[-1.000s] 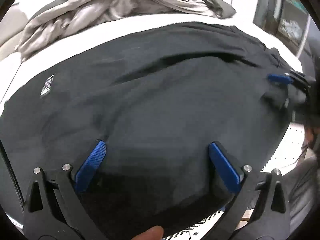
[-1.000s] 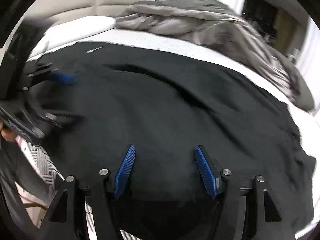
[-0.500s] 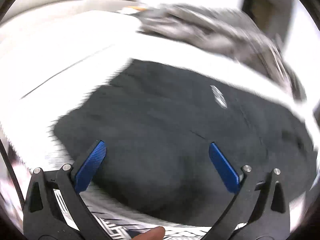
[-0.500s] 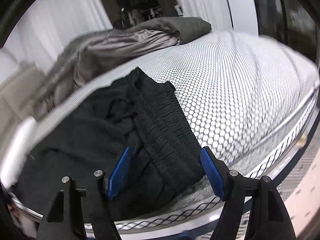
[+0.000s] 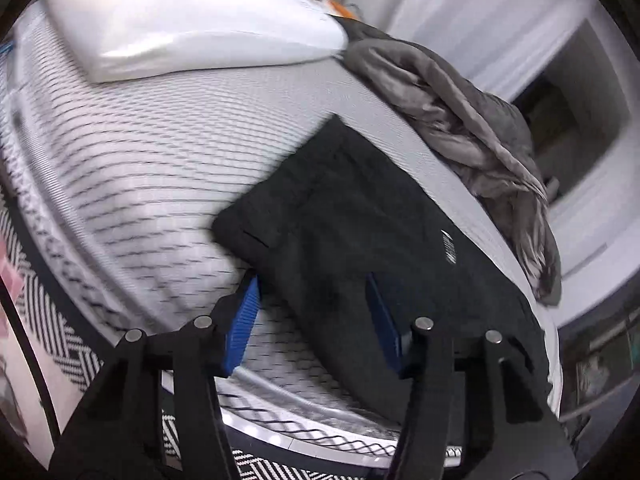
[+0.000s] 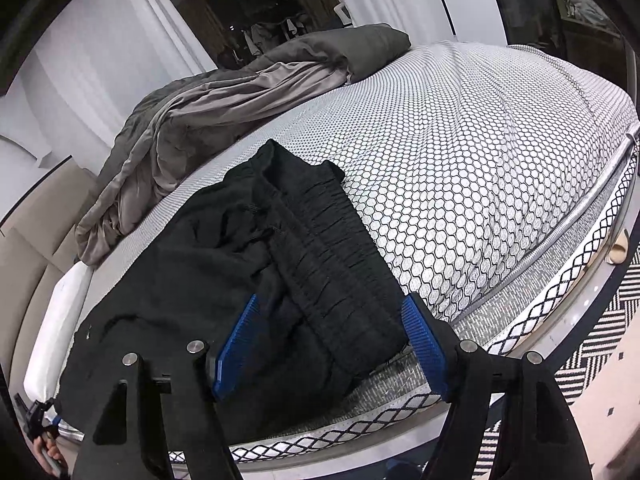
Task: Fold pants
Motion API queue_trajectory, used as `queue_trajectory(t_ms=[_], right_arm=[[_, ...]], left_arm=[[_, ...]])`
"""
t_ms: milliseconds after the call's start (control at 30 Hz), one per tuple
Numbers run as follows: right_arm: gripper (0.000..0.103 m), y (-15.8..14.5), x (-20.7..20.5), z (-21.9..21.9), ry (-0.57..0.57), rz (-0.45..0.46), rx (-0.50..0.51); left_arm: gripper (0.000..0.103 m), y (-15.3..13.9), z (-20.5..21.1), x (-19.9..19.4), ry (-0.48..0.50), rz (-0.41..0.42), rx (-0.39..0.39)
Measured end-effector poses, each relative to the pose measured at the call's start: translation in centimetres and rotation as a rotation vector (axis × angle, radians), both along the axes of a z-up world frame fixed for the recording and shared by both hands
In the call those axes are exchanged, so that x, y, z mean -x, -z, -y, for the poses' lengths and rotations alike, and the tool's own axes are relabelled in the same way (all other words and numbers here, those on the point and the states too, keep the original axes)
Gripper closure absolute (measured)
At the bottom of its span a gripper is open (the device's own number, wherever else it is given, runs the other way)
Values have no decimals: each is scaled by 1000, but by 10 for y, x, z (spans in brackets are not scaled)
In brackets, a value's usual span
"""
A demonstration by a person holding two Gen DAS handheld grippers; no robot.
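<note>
Black pants lie flat along the near side of a bed, with a small white logo on the cloth. The hem end reaches toward my left gripper. Its jaws are closing, with the near edge of the leg between the blue pads; the left pad sits over bare mattress, clear of the cloth. In the right wrist view the gathered elastic waistband runs toward my right gripper. That gripper stands open and straddles the waistband's near corner.
The mattress has a white honeycomb-patterned cover. A rumpled grey blanket lies along the far side, close behind the pants. A white pillow sits at the head end. A black-and-white patterned rug covers the floor beside the bed.
Both views swung away from the middle of the pants, the left to the hem end, the right to the waistband end. The left jaws have narrowed. The right gripper has barely moved over the last half second.
</note>
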State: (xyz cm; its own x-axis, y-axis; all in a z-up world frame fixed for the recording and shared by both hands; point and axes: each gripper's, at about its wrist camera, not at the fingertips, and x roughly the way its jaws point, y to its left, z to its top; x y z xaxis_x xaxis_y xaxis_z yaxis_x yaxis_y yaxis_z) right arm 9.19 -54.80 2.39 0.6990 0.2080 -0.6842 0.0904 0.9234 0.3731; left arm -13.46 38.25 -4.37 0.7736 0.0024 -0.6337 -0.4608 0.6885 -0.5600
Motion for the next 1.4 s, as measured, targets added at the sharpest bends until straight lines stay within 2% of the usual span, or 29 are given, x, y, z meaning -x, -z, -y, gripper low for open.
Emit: queue_trajectory(t_ms=[67, 133, 167, 200, 267, 300, 367, 433, 467, 533, 567, 667, 700, 767, 833, 933, 967, 1000, 1033, 1067, 1100, 1133, 1167, 1333, 1400], right_arm=[[29, 0, 2, 3, -3, 2, -21], [29, 1, 6, 7, -14, 6, -49], [29, 1, 8, 9, -22, 7, -72], [29, 3, 10, 13, -39, 6, -123], [29, 8, 11, 18, -105, -1, -245], [29, 10, 12, 19, -126, -5, -304], [29, 12, 12, 19, -145, -2, -321], [29, 13, 10, 15, -114, -30, -208], [29, 18, 8, 16, -102, -63, -187], [29, 26, 4, 20, -93, -96, -212], [29, 29, 3, 20, -88, -96, -222], [29, 20, -4, 10, -61, -41, -101], [29, 17, -6, 9, -59, -22, -93], [29, 14, -6, 11, -83, 13, -178], [29, 26, -7, 16, -86, -13, -233], [29, 67, -13, 28, -54, -91, -494], [30, 76, -12, 32, -27, -79, -556], [35, 77, -11, 33, -15, -62, -567], [37, 75, -10, 34, -2, -48, -565], [48, 71, -8, 33, -1, -34, -544], [59, 66, -8, 30, -4, -30, -499], [63, 58, -7, 25, 3, -29, -411], [64, 53, -5, 23, 8, -20, -373], [64, 34, -1, 17, -39, 50, -339], [64, 37, -9, 14, -53, 63, -364]], left_arm=[[60, 1, 10, -11, 20, -14, -14], [70, 4, 29, -18, 8, -53, -31], [81, 6, 35, -22, 5, -64, -25], [91, 6, 45, -24, 1, -64, -20], [96, 4, 51, -24, -18, -57, -30], [97, 1, 55, -25, -28, -48, -31], [97, -4, 62, -26, -38, -34, -40], [97, -7, 62, -33, -35, -31, -47], [97, -5, 62, -31, -35, -37, -46], [97, -3, 62, -34, -33, -45, -36], [97, -2, 63, -38, -33, -47, -35], [97, -2, 67, -42, -35, -52, -43], [97, -2, 68, -45, -34, -57, -51], [97, -1, 69, -53, -32, -65, -60], [97, 1, 69, -56, -29, -77, -64], [97, 3, 70, -64, -28, -88, -70], [97, 3, 71, -64, -28, -87, -73], [97, 3, 71, -64, -30, -86, -75], [97, 2, 72, -65, -30, -85, -77], [97, 2, 72, -65, -31, -81, -81], [97, 1, 72, -64, -35, -75, -82], [97, 1, 72, -63, -36, -72, -80], [97, 0, 73, -62, -40, -66, -75], [97, -6, 76, -58, -39, -53, -101], [96, -3, 78, -65, -40, -100, -104]])
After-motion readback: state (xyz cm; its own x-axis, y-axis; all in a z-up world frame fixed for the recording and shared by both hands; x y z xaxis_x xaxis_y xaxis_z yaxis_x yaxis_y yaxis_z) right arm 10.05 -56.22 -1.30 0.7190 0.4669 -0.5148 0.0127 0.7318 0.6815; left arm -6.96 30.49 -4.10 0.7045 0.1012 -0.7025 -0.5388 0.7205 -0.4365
